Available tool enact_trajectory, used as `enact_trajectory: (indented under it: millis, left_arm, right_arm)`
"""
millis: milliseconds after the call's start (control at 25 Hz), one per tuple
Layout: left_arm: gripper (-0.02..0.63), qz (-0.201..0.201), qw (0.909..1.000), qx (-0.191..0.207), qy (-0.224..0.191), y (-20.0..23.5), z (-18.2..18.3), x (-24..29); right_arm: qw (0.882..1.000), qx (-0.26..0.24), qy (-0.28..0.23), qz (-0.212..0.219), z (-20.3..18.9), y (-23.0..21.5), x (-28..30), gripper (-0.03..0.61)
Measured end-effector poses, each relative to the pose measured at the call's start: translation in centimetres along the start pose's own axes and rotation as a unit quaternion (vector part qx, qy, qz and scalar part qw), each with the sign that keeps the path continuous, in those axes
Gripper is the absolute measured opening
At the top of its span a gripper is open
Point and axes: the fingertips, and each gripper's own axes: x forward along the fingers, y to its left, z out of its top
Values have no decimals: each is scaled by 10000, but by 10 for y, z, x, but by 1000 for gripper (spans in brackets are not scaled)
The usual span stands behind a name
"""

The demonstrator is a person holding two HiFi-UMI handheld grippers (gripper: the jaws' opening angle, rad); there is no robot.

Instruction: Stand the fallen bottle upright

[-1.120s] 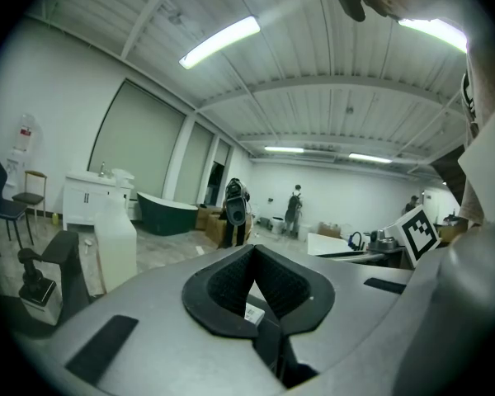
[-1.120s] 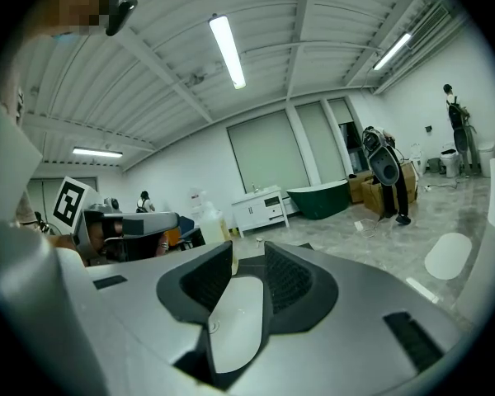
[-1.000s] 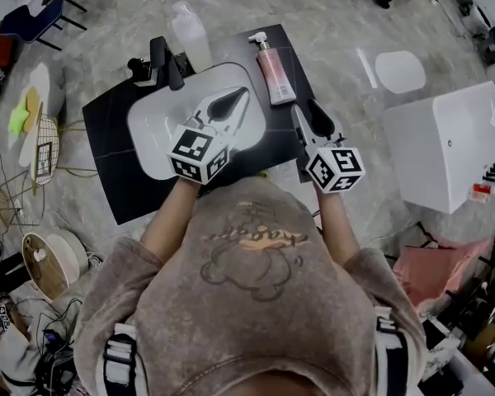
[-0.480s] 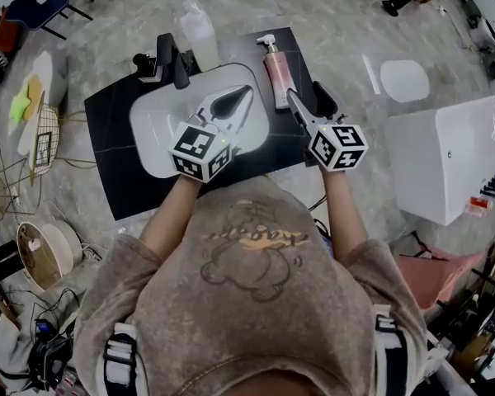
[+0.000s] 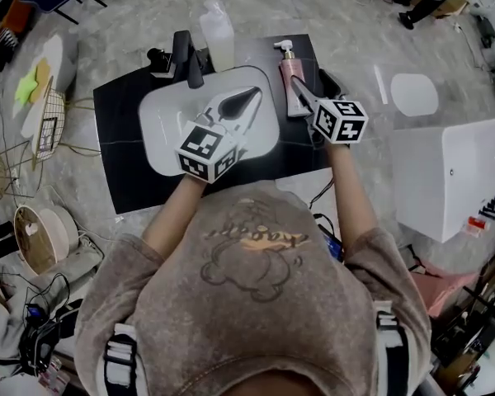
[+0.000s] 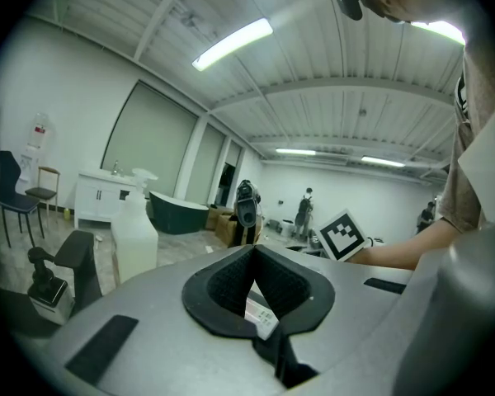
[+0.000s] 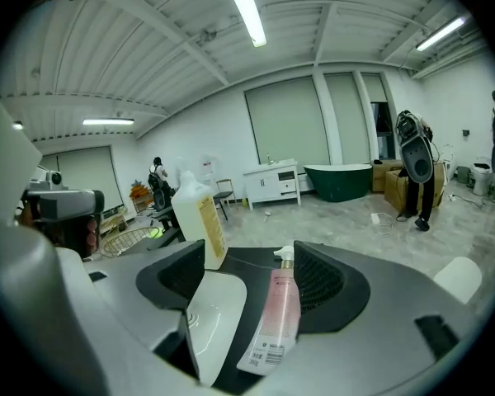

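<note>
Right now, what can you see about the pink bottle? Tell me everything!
The pink pump bottle looks like smooth plastic, with a white pump head and a pale barcode label near its base. It lies flat on its side on the black countertop, just right of the white basin, pump pointing away from the person. The right gripper straddles it, jaws opening, not squeezing.
</note>
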Motion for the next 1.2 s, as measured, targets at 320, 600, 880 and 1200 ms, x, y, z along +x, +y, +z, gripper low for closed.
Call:
enact_trajectory:
  millis: [320, 600, 880, 1200]
  left_arm:
    - [18, 186, 9998, -64, 70, 15, -3, -3]
    - [18, 318, 9993, -147, 139, 23, -11, 1]
    - [18, 445, 9985, -194, 250, 32, -19, 0]
    - [18, 611, 9972, -276, 316, 48, -24, 1]
  right_arm:
    - [9980, 31, 639, -9, -26, -22, 54, 353]
    - [9922, 57, 1241, -35, -58, -38, 92, 368]
    - [9846, 245, 1713, -252, -86, -61, 115, 370]
    - [9723, 120, 2321, -256, -108, -71, 137, 368]
